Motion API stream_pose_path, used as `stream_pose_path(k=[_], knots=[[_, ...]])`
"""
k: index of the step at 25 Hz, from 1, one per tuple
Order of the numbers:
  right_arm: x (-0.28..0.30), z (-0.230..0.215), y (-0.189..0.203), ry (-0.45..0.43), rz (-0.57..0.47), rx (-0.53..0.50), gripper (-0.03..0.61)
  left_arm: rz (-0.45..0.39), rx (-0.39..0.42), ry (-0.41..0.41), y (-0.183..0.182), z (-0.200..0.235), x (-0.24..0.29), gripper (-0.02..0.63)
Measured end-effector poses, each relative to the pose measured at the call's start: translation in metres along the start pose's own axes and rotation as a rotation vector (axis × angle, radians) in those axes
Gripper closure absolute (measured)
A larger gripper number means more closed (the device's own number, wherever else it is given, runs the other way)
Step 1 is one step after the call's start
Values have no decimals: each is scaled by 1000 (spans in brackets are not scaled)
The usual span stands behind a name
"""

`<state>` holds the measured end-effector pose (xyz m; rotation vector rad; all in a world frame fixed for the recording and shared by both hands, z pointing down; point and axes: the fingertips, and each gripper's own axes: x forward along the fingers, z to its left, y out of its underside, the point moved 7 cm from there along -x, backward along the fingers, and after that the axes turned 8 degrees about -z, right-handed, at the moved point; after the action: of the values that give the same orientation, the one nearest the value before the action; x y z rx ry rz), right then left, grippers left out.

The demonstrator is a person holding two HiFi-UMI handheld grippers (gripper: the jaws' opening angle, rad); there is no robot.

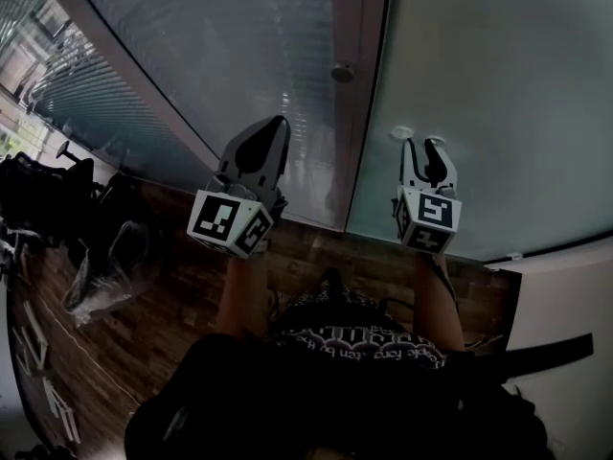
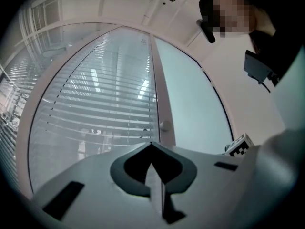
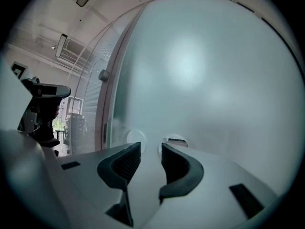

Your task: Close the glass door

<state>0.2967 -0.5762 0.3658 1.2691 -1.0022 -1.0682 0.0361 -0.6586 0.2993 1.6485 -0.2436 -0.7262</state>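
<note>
The frosted glass door [image 1: 488, 94] fills the right of the head view, and its left edge runs along a pale upright post [image 1: 356, 113] that bears a round knob [image 1: 342, 72]. My right gripper [image 1: 425, 147] is open just in front of the door, level with two small round fittings [image 1: 401, 133]. In the right gripper view the door [image 3: 205, 80] is very near, and the open jaws of the right gripper [image 3: 150, 147] have nothing between them. My left gripper [image 1: 271, 127] is shut and empty and points at the post. The left gripper view shows the left gripper [image 2: 151, 146] below the knob [image 2: 165, 126].
A glass wall with blinds [image 1: 220, 56] stands left of the post. An office chair [image 1: 43, 195] and a clear plastic bag [image 1: 110, 266] are on the wooden floor [image 1: 144, 343] at the left. A white wall [image 1: 565, 314] stands at the right.
</note>
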Motion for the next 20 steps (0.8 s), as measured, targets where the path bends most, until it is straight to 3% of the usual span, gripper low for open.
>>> stream_pose_path(k=[10,14,20], knots=[[-29,-9,-14,-15,-83,18,460,-10,4,17,-5,-26,-14,612],[-37,-9,-25,-14,-113,-7,573,-15,18,22,-9,-31,-18,612],[-49,-2,-38,-57,-162,-26,575,-14,11,3,-14,-34,-28,612]])
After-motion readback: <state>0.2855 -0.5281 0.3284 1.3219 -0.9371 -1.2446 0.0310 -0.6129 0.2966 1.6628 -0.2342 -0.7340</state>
